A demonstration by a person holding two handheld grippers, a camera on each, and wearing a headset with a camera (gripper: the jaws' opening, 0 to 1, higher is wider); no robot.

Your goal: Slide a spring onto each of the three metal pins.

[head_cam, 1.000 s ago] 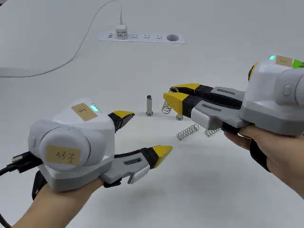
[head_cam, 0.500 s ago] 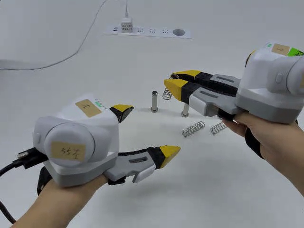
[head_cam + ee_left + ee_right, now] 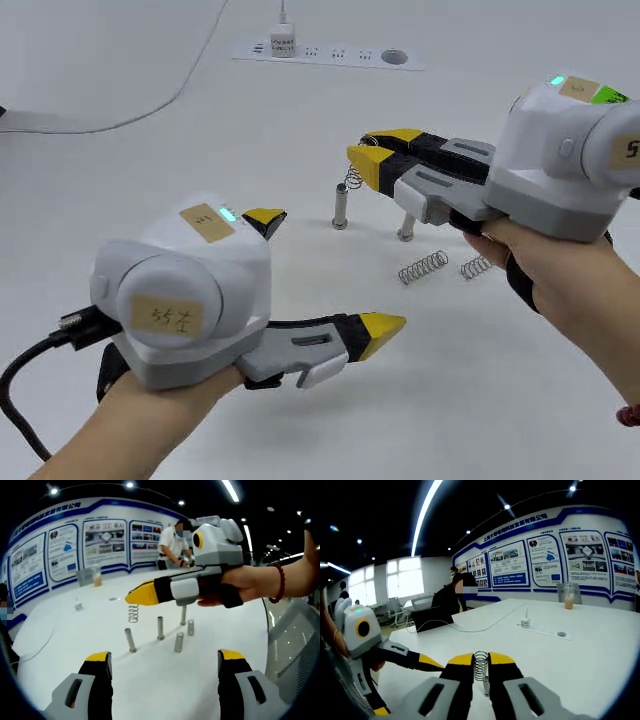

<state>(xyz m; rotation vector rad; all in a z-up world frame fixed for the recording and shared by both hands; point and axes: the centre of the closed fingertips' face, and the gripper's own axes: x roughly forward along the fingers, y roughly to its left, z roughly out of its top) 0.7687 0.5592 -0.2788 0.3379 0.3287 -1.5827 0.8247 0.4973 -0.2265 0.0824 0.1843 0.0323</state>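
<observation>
I hold a spring (image 3: 480, 666) upright, clamped in the right tongs (image 3: 481, 658), just above the end pin (image 3: 130, 640) so it can slide straight on; left tongs (image 3: 164, 655) hover gaping near that pin, spare springs (image 3: 423, 267) lying beyond it.

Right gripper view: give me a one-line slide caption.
Right gripper holds a spring upright above a metal pin.

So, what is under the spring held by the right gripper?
A metal pin stands upright on the table, just below the spring. In the right gripper view the fingers hide its base.
</observation>
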